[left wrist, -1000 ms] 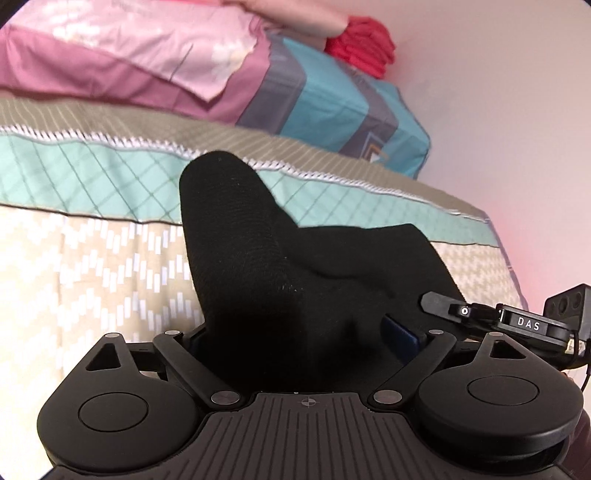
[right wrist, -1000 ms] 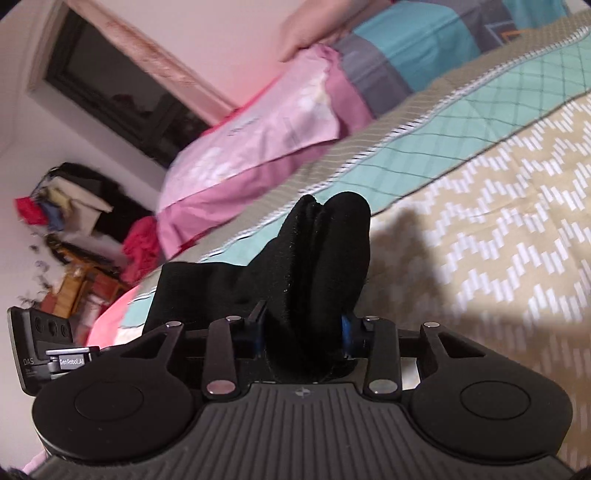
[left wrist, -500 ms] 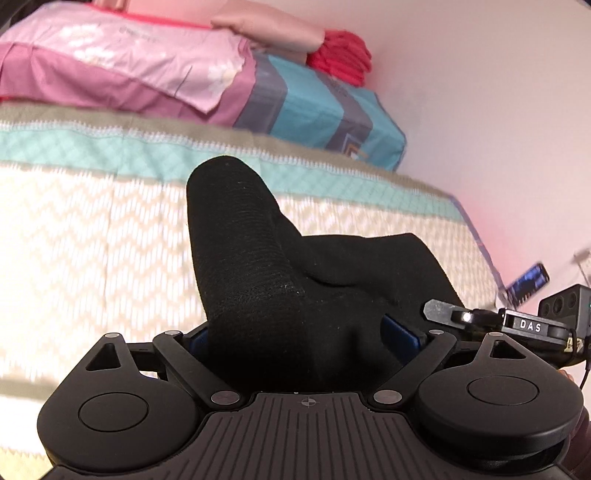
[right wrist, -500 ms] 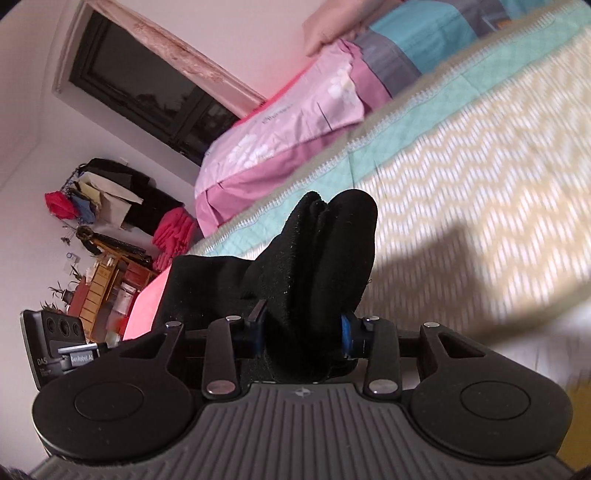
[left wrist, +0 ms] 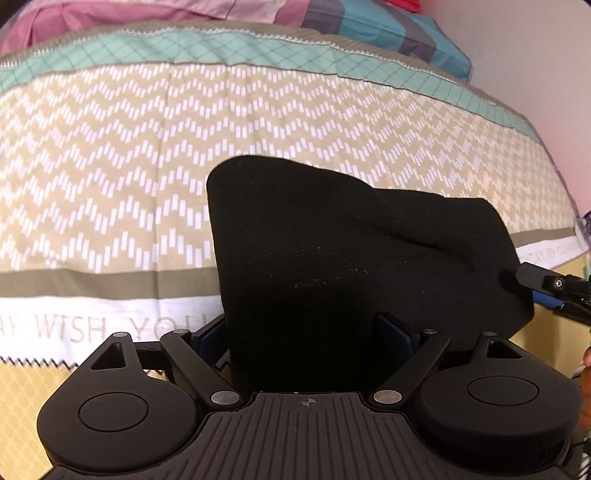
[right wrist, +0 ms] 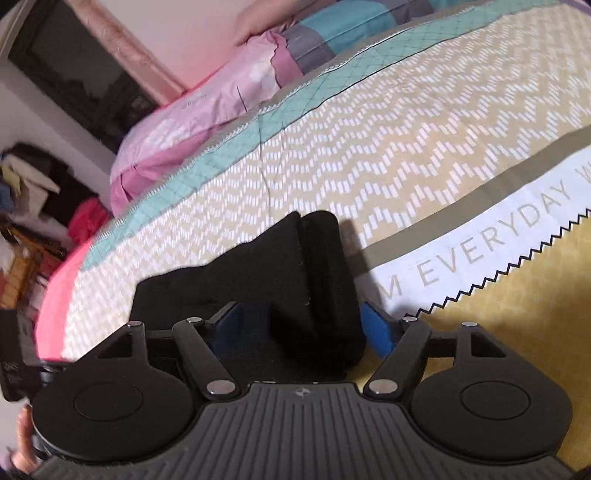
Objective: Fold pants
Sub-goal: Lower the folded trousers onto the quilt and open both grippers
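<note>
Pants [left wrist: 332,258], black knit, look soft, light and floppy; left tool [left wrist: 303,332] and right tool [right wrist: 299,325] each clamp a bunched edge above the bed [left wrist: 110,147].

Soft indoor light, pink cast on wall; fisheye bends my views' edges; slight motion blur; pants [left wrist: 332,266] featureless black.

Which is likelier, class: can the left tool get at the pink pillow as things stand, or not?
Probably not. The left tool is shut on the black pants, and the pink pillow lies far across the patterned bedspread, so it would have to let go and travel first.
</note>
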The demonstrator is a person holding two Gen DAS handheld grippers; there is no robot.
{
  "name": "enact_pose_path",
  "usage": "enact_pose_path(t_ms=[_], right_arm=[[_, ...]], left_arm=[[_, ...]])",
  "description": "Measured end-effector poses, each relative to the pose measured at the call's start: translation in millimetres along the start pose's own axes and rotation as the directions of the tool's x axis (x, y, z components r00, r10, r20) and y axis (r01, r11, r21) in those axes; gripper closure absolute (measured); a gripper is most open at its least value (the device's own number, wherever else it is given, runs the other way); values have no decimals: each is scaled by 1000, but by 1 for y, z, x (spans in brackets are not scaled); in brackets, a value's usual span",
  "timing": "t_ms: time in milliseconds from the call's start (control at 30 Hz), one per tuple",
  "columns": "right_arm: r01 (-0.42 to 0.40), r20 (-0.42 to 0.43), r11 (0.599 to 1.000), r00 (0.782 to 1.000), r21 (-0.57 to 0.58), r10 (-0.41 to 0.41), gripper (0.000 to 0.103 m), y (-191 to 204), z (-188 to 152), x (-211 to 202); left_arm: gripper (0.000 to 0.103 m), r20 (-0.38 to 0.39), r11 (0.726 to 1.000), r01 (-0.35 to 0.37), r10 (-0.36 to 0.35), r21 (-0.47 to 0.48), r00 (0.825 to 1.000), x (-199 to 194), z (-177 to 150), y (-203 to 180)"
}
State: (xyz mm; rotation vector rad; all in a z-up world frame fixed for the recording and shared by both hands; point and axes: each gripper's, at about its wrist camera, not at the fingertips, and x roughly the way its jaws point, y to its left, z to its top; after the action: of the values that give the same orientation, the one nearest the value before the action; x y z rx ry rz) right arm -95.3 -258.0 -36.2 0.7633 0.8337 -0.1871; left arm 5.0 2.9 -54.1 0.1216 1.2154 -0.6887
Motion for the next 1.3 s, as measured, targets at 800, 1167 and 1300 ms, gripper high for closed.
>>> enact_pose_path(t_ms=[800,1167,1300], right_arm=[[253,19,956,966,150,-259,25,-42,-41,-62],[280,17,935,959,-217,-283,17,50,-71,-52],[277,13,921,958,-274,-285,16,60,-78,-50]], left_arm=[[0,7,974,-226,226,-33,974,-80,-41,12],[0,-13,933,-358,359,31,933,-84,-59,-10],[0,-7,922,-384,385,53,923,-83,-64,-16]])
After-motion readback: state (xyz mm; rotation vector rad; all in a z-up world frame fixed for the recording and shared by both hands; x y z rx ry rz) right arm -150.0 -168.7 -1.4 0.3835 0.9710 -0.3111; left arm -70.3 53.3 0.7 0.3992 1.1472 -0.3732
